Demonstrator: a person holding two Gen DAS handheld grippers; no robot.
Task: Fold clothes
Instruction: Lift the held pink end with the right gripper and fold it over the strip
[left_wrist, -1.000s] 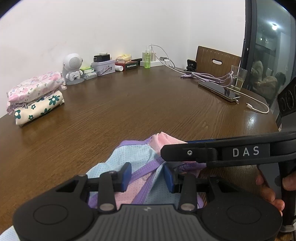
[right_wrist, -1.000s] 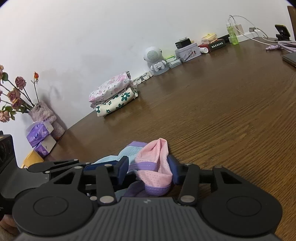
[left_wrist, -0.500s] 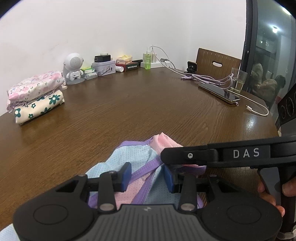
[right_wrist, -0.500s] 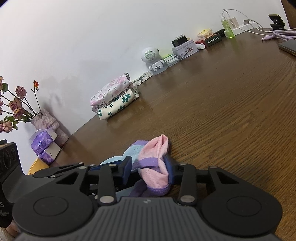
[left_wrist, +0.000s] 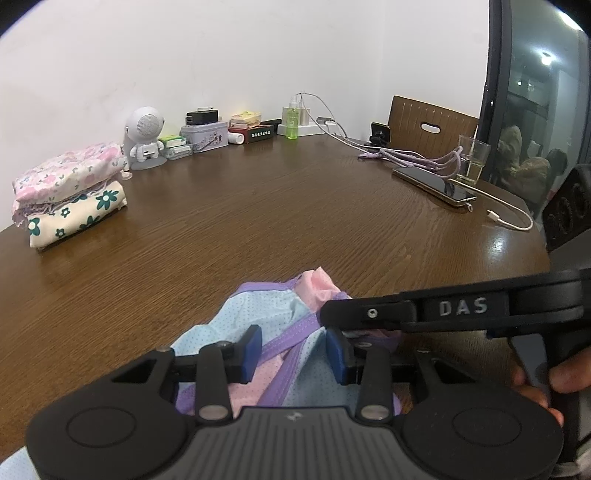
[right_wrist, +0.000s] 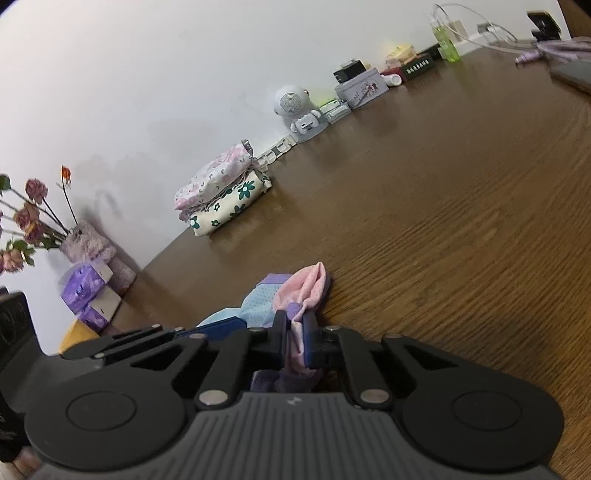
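A small dotted garment in pale blue, pink and purple trim (left_wrist: 273, 317) lies bunched on the brown table, close to me. My left gripper (left_wrist: 293, 347) is open, its blue pads on either side of a purple strap without pinching it. My right gripper (right_wrist: 295, 332) is shut on the garment's (right_wrist: 310, 284) pink part. The right gripper's arm (left_wrist: 461, 308) crosses in front of the left one. Two folded floral clothes (left_wrist: 70, 192) are stacked at the far left by the wall.
A white robot speaker (left_wrist: 144, 137), tins, boxes and a green bottle (left_wrist: 291, 122) line the wall. A phone (left_wrist: 434, 184), cables and a glass (left_wrist: 472, 157) lie at the right. A flower vase (right_wrist: 79, 243) and tissue packs (right_wrist: 85, 295) stand beyond the table's left end.
My right gripper has closed on the pink part of the garment; it was open around it before. The left gripper has stayed open in the same place.
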